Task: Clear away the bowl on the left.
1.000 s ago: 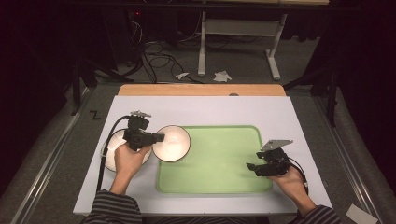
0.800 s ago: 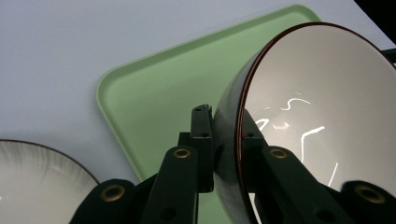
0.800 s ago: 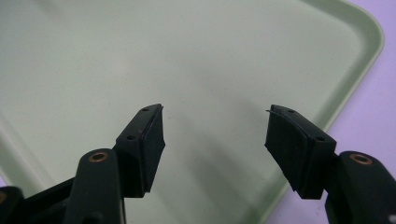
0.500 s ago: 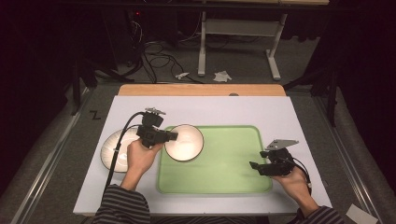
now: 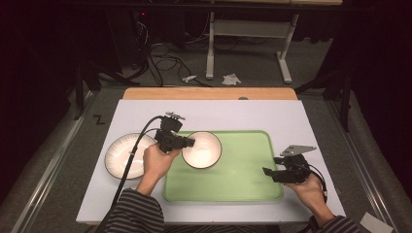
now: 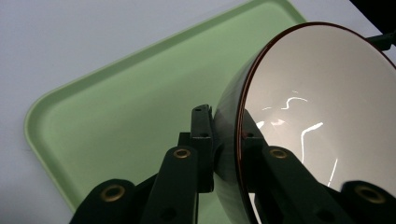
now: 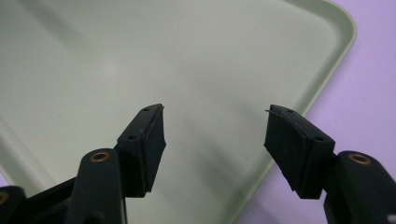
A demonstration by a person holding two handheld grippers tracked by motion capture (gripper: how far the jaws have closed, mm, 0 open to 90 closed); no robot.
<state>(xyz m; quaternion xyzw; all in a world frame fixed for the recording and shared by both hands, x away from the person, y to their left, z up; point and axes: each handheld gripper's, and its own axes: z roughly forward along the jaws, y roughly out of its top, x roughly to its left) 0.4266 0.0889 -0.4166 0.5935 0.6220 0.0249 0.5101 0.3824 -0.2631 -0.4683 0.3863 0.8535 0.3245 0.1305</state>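
A lab recording bay, dim and curtained

A white bench (image 5: 214, 116) stands on grey carpet between dark drapes, with loose cables (image 5: 160, 58) trailing on the floor and the metal legs of a stand (image 5: 252, 48) behind, lit from above.

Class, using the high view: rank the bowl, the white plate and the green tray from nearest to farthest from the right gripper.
1. Green tray: its right edge lies just beside the right gripper.
2. Bowl: over the tray's left end, clamped by the left gripper.
3. White plate: on the table, left of the tray.
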